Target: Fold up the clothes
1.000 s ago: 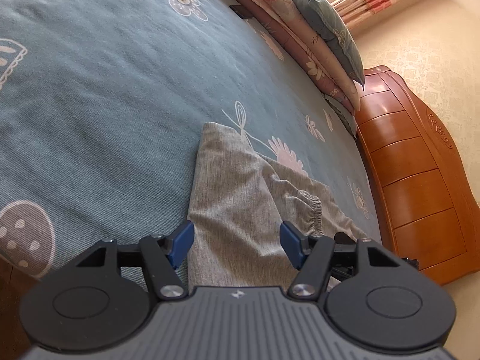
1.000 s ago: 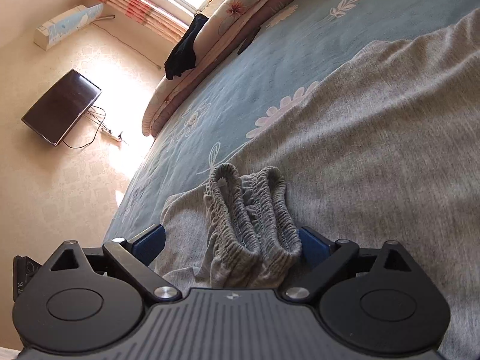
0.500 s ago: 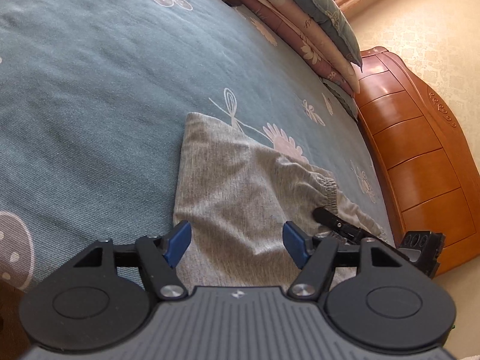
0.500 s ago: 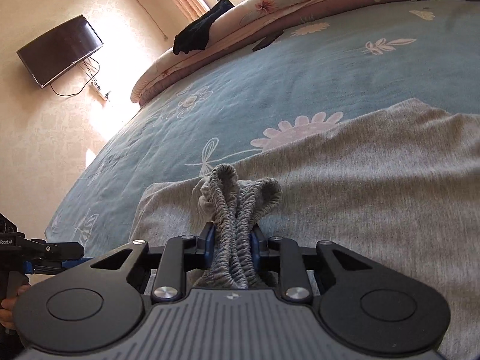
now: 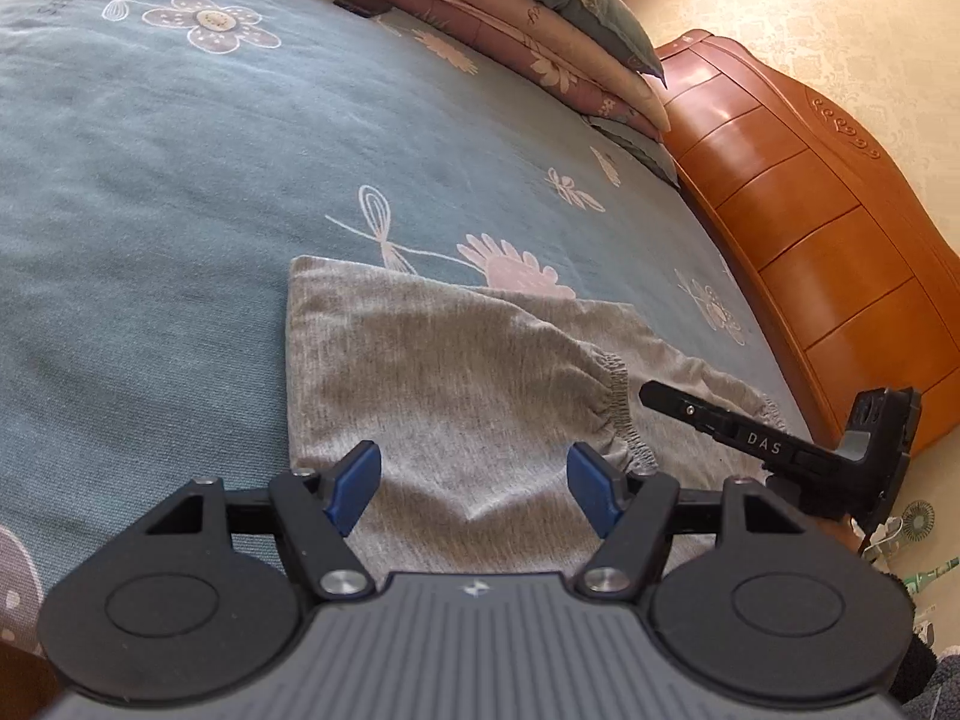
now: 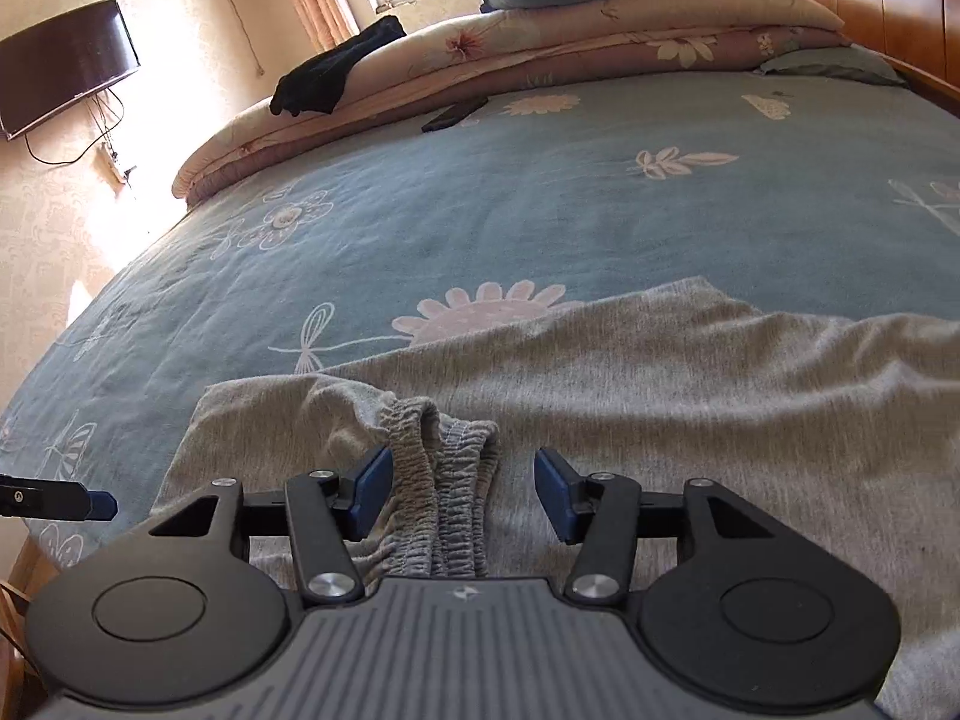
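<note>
Both claws stand spread: right gripper point(image 6: 462, 495) jaws just opened, elastic waistband point(image 6: 441, 480) (bunched) loose between them; left gripper point(image 5: 477, 495) over grey trousers point(image 5: 456, 372) on the bedspread point(image 5: 180, 180). Re-pinch all waistband layers squarely.

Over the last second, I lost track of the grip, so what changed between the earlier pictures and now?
The right tool closed on the bunched elastic waistband half a second ago; its jaws have just been opening, and the waistband now lies loose between them, the far pad clearly off it. The left tool stayed open over the grey pants, gripping nothing. The pants remain on the blue bedspread.
</note>
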`<control>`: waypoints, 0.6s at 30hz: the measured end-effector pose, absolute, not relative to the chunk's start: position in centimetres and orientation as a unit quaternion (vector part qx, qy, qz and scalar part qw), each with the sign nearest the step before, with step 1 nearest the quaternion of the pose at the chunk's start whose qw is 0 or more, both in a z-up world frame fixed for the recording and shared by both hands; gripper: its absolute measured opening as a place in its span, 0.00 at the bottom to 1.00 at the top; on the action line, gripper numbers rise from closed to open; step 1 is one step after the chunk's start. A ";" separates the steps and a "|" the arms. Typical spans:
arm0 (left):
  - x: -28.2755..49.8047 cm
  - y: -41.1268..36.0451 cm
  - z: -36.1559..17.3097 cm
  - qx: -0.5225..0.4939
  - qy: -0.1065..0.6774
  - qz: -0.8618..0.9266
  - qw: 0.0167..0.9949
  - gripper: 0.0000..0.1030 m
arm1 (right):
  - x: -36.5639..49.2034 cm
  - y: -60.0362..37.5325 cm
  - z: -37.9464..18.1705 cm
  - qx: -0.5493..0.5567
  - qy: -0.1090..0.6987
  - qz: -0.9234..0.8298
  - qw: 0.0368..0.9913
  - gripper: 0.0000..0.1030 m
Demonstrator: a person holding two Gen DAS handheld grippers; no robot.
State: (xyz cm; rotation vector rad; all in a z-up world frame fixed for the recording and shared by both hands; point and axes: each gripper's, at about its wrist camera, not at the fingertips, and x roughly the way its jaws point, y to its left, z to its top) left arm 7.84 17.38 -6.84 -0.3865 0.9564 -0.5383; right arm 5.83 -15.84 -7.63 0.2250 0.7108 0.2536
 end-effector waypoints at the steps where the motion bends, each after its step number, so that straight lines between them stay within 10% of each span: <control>1: 8.0 16.5 -7.0 -0.166 0.459 -0.264 0.832 0.67 | 5.7 -15.5 -7.1 0.104 0.338 0.139 0.925 0.56; 9: 3.8 12.8 -10.2 -0.009 0.504 -0.295 0.812 0.67 | 6.1 -11.9 -8.5 0.092 0.381 0.282 0.876 0.55; 18: 3.8 17.5 -6.6 -0.064 0.458 -0.259 0.848 0.72 | 4.0 -11.2 -8.6 0.048 0.400 0.287 0.869 0.53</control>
